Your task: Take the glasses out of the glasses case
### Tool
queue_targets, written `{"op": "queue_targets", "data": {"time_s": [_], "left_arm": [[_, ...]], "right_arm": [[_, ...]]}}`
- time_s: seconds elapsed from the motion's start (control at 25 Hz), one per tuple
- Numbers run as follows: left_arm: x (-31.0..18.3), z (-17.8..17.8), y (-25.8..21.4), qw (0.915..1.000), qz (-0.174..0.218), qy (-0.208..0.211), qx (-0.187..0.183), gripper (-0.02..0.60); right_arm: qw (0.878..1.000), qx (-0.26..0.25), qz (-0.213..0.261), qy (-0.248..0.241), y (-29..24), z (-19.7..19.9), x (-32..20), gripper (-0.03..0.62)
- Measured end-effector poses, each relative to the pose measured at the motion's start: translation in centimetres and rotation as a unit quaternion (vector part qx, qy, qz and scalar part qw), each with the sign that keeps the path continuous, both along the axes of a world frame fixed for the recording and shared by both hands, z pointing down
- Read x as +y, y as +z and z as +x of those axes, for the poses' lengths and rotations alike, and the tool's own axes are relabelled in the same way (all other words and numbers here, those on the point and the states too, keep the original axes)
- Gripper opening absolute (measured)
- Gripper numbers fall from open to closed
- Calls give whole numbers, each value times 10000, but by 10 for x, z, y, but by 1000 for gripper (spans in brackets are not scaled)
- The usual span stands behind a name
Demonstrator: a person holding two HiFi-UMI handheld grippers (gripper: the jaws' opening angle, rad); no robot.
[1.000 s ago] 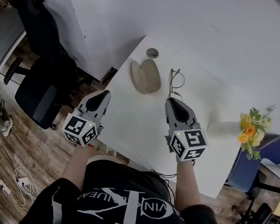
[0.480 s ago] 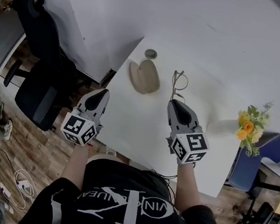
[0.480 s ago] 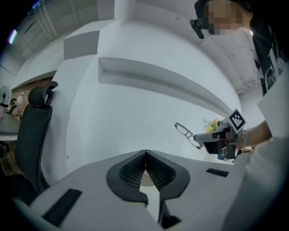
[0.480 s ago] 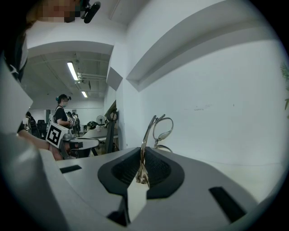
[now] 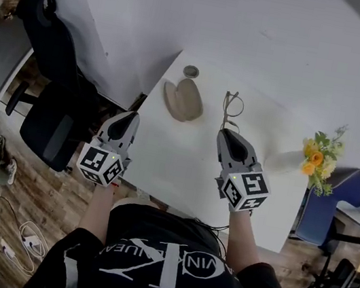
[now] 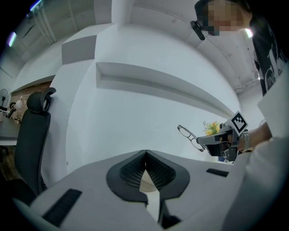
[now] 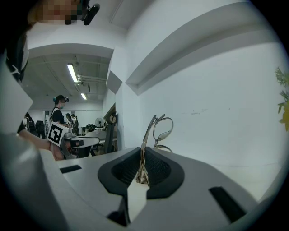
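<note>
The beige glasses case (image 5: 183, 99) lies open on the white table (image 5: 182, 168), near its far edge. My right gripper (image 5: 227, 134) is shut on the folded temples of thin metal-framed glasses (image 5: 231, 109), held above the table to the right of the case. In the right gripper view the glasses (image 7: 156, 130) stand up out of my right gripper (image 7: 142, 170). My left gripper (image 5: 131, 118) hovers by the table's left edge, near the case, with its pads (image 6: 154, 171) pressed together on nothing. From the left gripper view I also see the glasses (image 6: 189, 136) in the air.
A small round grey object (image 5: 191, 71) sits behind the case. A white vase (image 5: 285, 167) with yellow and orange flowers (image 5: 318, 160) stands at the table's right end. A black office chair (image 5: 54, 76) is left of the table, a blue chair (image 5: 324, 208) to the right. A white wall backs the table.
My right gripper has drifted slightly up and away with the glasses in it. The left gripper and the case stay where they were.
</note>
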State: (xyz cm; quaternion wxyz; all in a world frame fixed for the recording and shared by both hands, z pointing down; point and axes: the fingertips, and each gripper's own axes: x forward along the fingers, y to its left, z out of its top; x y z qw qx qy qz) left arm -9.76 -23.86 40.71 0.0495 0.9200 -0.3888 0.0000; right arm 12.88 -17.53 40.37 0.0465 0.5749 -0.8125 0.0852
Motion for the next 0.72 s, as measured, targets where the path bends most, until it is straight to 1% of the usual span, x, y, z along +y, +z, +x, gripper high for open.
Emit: {"op": "queue_targets", "data": {"time_s": [0.36, 0.72], "left_arm": [[0, -6, 0, 10000, 4, -73, -12, 15], [2, -8, 2, 9999, -25, -63, -75, 15]], "right_arm": [[10000, 46, 43, -52, 0, -1, 3, 43], [9999, -80, 64, -83, 2, -4, 4, 43]]}}
